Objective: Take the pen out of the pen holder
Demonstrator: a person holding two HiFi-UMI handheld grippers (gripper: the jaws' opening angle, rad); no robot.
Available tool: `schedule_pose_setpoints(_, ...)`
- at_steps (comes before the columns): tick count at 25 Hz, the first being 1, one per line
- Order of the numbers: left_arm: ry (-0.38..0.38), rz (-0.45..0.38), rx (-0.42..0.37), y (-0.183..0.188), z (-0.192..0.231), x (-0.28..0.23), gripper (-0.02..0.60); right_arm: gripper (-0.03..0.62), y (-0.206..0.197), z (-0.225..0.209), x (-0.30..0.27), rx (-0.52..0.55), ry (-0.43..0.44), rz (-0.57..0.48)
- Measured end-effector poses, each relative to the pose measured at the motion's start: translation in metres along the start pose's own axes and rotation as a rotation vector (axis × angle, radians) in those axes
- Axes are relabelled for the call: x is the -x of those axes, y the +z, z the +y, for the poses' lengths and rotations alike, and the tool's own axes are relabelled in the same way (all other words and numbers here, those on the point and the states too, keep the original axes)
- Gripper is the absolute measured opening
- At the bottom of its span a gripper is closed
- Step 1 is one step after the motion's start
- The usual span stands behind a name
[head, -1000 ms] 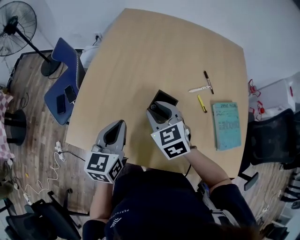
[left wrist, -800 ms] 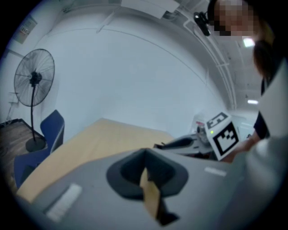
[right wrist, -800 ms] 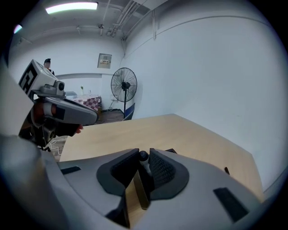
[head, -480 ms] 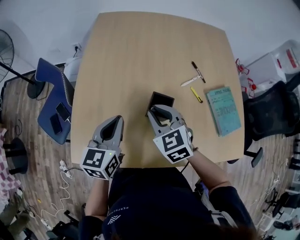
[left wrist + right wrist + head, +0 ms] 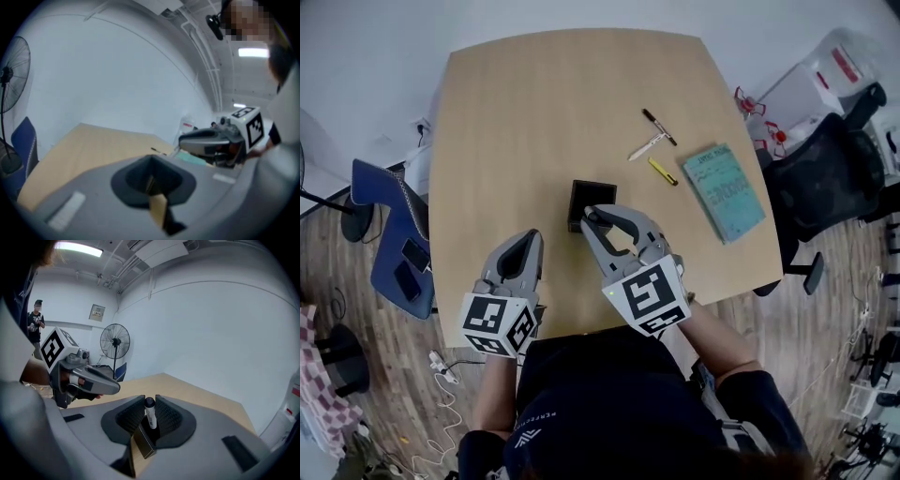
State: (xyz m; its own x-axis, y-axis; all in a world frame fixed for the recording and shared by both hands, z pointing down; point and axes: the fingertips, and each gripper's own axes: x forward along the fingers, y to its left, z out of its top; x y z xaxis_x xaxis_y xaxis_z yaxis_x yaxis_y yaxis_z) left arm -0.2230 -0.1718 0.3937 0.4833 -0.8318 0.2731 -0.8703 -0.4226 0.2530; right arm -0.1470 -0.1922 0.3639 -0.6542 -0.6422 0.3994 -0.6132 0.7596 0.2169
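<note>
One pen [image 5: 151,419] stands up straight between the pads of the right gripper [image 5: 149,404]. That claw has just been closing, and now it squeezes the pen near its top. The black pen holder [image 5: 584,199] sits on the table [image 5: 534,112], right under that claw. So I think the step now is pulling the pen up and out of the holder.

Next, the pen needs to go straight up until its tip is past the rim. Then it can be laid down, maybe by the other pens [image 5: 660,127] and the green notebook [image 5: 724,192] on the right side. Tilting too soon could knock the holder over.

The left gripper [image 5: 150,176] is pressed together with nothing in it. It hangs near the table edge, apart from the holder.

Some things are hard to see. The bottom of the pen hides behind the pads, so I cannot tell if it is out of the holder yet. In the head view the right claw covers the pen and a corner of the holder. I cannot tell if more pens are inside.
</note>
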Motion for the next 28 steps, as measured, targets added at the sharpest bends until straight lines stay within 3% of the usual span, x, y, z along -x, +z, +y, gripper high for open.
schedule_pose_setpoints(6,-0.059,-0.012,-0.028,0.008,-0.028,-0.014,0.003,0.06,0.023,-0.024,0.04,0.006,-0.084,-0.093)
schedule_pose_setpoints(11,-0.106,-0.002,-0.046,0.007,-0.046,-0.027,0.003,0.06,0.023,-0.05,0.066,-0.001,-0.174,-0.109)
schedule_pose_setpoints(20,-0.138,0.034,-0.046,-0.004,-0.058,-0.038,0.003,0.06,-0.027,-0.065,0.078,-0.022,-0.259,-0.022)
schedule_pose_setpoints(28,-0.143,0.082,-0.035,-0.025,-0.062,-0.041,0.003,0.06,-0.083,-0.063,0.078,-0.03,-0.284,0.073)
